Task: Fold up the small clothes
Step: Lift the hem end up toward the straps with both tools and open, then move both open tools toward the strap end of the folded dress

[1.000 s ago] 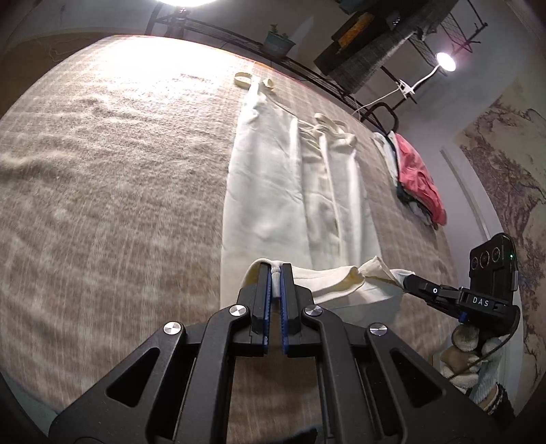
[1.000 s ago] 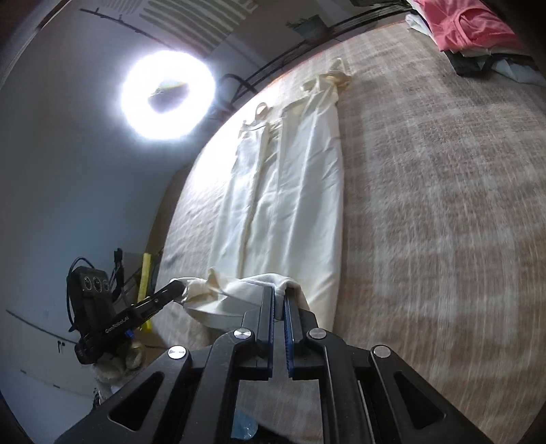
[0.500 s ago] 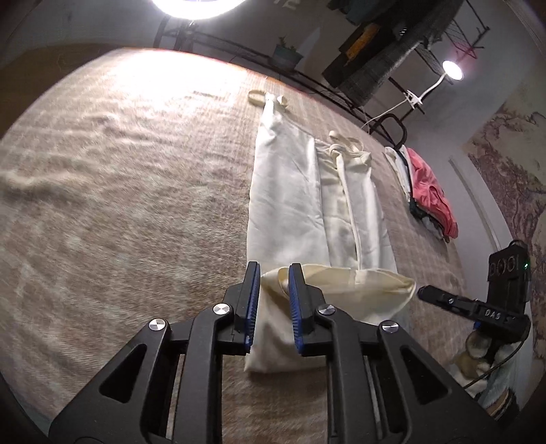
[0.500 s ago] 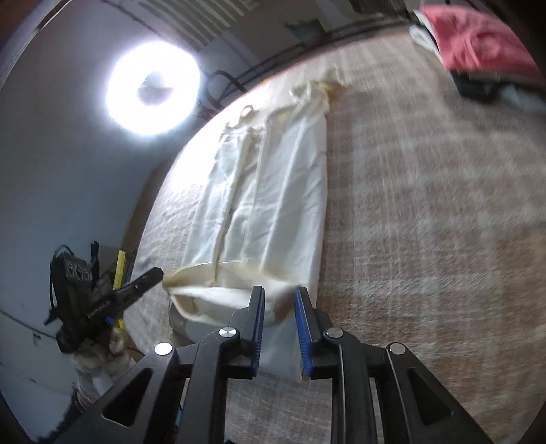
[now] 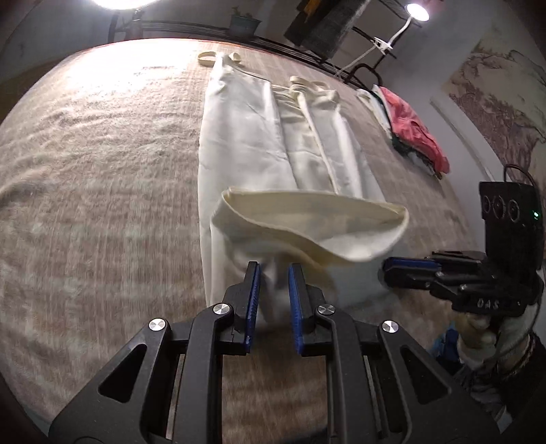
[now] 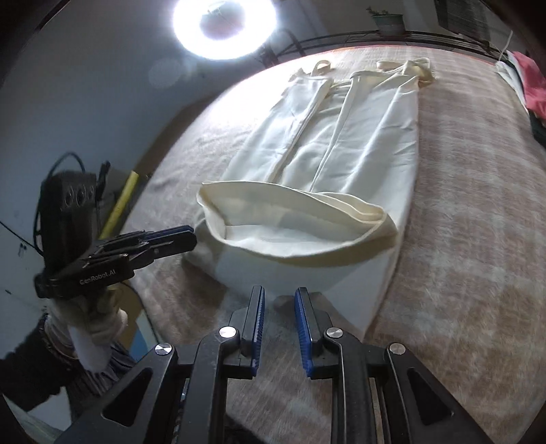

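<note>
A long cream dress (image 5: 245,136) with shoulder straps lies lengthwise on a beige checked blanket (image 5: 102,170). Its bottom hem (image 5: 307,222) is turned back over the skirt and lies loose, gaping like a pocket. My left gripper (image 5: 273,269) stands open just short of that fold, with cloth showing in the gap but no pad pressing on it. In the right wrist view the dress (image 6: 358,136) and its folded hem (image 6: 290,218) lie ahead of my right gripper (image 6: 279,293), which is open and holds nothing. Each gripper shows in the other's view: the right gripper (image 5: 387,271) and the left gripper (image 6: 192,237).
A pile of clothes with a red piece on top (image 5: 413,133) sits at the blanket's far right edge. A ring light (image 6: 223,24) glares beyond the far end. A gloved hand (image 6: 92,328) holds the left gripper's handle. A yellow stick (image 6: 119,205) leans off the left side.
Both grippers were shut on the hem a second ago; they have let it go and opened. The hem now lies folded over the skirt, and both grippers have drawn back from it.
</note>
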Action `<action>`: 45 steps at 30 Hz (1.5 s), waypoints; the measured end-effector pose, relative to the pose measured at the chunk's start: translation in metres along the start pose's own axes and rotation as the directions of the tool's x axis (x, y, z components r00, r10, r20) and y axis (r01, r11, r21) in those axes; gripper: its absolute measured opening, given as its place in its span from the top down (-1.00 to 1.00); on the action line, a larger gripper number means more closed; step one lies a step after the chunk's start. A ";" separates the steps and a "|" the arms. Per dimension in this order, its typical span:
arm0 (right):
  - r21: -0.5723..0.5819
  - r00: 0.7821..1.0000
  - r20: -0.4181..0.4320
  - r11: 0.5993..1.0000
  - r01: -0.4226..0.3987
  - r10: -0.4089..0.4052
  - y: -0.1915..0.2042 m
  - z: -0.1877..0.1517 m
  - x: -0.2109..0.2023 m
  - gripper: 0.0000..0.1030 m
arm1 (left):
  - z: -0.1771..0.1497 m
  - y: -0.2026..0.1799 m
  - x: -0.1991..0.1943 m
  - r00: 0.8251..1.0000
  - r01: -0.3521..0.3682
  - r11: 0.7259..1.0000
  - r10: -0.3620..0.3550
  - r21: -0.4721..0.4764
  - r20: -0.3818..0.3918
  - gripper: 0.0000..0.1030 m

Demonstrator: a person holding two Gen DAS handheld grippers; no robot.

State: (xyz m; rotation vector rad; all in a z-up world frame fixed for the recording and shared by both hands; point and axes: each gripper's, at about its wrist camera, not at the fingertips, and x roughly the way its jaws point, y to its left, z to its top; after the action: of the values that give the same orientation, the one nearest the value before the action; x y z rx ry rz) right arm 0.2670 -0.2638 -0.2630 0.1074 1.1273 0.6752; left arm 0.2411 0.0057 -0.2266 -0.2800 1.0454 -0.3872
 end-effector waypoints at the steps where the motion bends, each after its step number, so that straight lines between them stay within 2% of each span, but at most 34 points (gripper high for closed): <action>1: 0.002 1.000 0.002 1.000 0.005 -0.005 -0.001 0.002 0.003 0.63 | 0.004 0.001 0.004 1.000 -0.021 1.000 0.021 -0.006 0.010 0.72; 4: 0.012 0.999 0.029 0.999 0.042 -0.042 -0.007 0.011 0.006 0.63 | 0.016 0.007 0.012 0.998 -0.060 0.998 0.061 -0.024 0.035 0.72; 9: 0.080 0.990 0.085 0.991 0.109 -0.115 -0.031 0.032 0.002 0.64 | 0.033 0.012 0.021 0.980 -0.176 0.984 0.176 -0.006 0.088 0.72; 13: 0.077 0.984 0.105 0.987 0.139 -0.147 -0.040 0.044 -0.003 0.62 | 0.045 0.021 0.025 0.974 -0.205 0.978 0.207 -0.025 0.096 0.72; 21: 0.126 0.977 0.132 0.980 0.152 -0.168 -0.065 0.079 -0.006 0.51 | 0.093 0.035 0.032 0.973 -0.192 0.979 0.199 -0.066 0.113 0.71; 23: 0.143 0.976 0.138 0.979 0.147 -0.167 -0.074 0.090 -0.005 0.18 | 0.107 0.037 0.035 0.975 -0.175 0.982 0.183 -0.075 0.123 0.65; 24: 0.153 0.975 0.140 0.976 0.153 -0.175 -0.080 0.096 -0.003 0.14 | 0.113 0.037 0.036 0.977 -0.160 0.984 0.168 -0.076 0.128 0.61; 26: 0.169 0.970 0.140 0.970 0.173 -0.198 -0.087 0.104 0.001 0.14 | 0.127 0.036 0.043 0.981 -0.144 0.988 0.150 -0.060 0.122 0.43; 29: 0.209 0.968 0.140 0.962 0.178 -0.209 -0.102 0.115 0.006 0.14 | 0.141 0.038 0.052 0.980 -0.159 0.986 0.164 -0.053 0.115 0.42; 35: 0.273 0.963 0.175 0.950 0.151 -0.203 -0.127 0.141 0.007 0.14 | 0.171 0.060 0.075 0.982 -0.149 0.981 0.161 -0.122 0.094 0.42; 41: 0.323 0.966 0.206 0.943 0.083 -0.156 -0.149 0.162 0.009 0.14 | 0.202 0.068 0.096 0.989 -0.105 0.985 0.117 -0.139 0.086 0.41; 45: 0.355 0.965 0.238 0.935 0.022 -0.113 -0.163 0.171 0.012 0.15 | 0.213 0.069 0.108 0.994 -0.064 0.986 0.077 -0.152 0.082 0.29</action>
State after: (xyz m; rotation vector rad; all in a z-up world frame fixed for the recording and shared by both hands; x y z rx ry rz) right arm 0.4899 -0.3448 -0.2626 0.4461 0.9863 0.3790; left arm 0.4888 0.0291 -0.2375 -0.3898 0.9964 -0.2306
